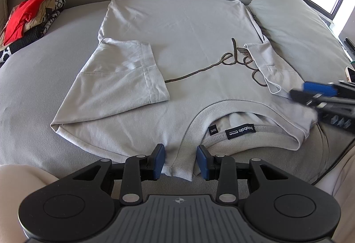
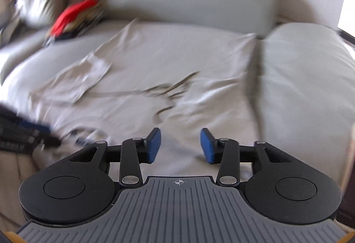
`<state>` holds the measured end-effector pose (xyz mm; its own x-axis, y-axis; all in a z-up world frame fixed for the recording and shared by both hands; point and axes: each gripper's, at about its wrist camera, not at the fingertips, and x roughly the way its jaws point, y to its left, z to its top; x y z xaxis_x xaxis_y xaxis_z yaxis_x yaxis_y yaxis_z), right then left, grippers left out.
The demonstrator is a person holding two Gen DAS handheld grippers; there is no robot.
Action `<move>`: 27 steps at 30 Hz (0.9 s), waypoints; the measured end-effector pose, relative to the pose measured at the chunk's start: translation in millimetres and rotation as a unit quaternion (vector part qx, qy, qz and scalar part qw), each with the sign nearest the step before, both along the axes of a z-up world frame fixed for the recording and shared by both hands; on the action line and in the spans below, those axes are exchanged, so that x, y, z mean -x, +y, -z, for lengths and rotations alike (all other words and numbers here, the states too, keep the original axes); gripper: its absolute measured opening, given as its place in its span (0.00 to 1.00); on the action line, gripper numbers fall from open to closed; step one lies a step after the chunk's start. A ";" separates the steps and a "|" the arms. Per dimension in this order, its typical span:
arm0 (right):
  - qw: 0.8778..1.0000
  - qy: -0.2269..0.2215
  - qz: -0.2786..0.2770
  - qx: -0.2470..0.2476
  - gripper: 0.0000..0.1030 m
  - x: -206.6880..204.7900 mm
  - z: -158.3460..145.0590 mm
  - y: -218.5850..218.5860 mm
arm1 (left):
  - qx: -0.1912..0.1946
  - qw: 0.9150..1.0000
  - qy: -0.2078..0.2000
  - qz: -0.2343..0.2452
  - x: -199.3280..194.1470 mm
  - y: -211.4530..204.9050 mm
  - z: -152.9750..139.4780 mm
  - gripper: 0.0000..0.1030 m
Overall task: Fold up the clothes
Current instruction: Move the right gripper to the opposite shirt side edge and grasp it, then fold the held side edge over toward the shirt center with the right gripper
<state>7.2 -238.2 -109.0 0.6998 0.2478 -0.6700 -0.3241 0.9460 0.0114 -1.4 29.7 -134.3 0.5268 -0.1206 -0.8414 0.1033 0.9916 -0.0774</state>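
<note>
Sofa (image 1: pixel 33 78): grey, smooth cushions; my right wrist view is smearing it with motion blur.
T-shirt (image 1: pixel 195 43): pale grey knit, lying flat on the seat, both sleeves folded inward, dark script across the chest partly hidden under the right sleeve.
Pillow (image 1: pixel 295 32): soft grey, lying beside the shirt.
Clothes pile (image 1: pixel 28 18): red and patterned, far corner, partly cut off.
Collar (image 1: pixel 188 149): ribbed, black labels showing inside.
Left gripper (image 1: pixel 181 162): I am holding it released, blue pads straddling the collar rib.
Right gripper (image 2: pixel 180 145): gaping wide, grasping nothing, hovering over the shirt's shoulder.
</note>
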 end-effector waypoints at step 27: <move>0.965 0.118 0.232 -0.033 0.00 -50.4 32.6 -73.2 | 0.012 1.000 0.004 0.000 -0.4 2.7 0.7 0.35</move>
<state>57.6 -311.4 -141.5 0.5751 -0.0083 -0.8180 0.1534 0.9833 0.0979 -1.0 32.4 -135.0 0.5203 -0.1409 -0.8423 0.1022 0.9895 -0.1023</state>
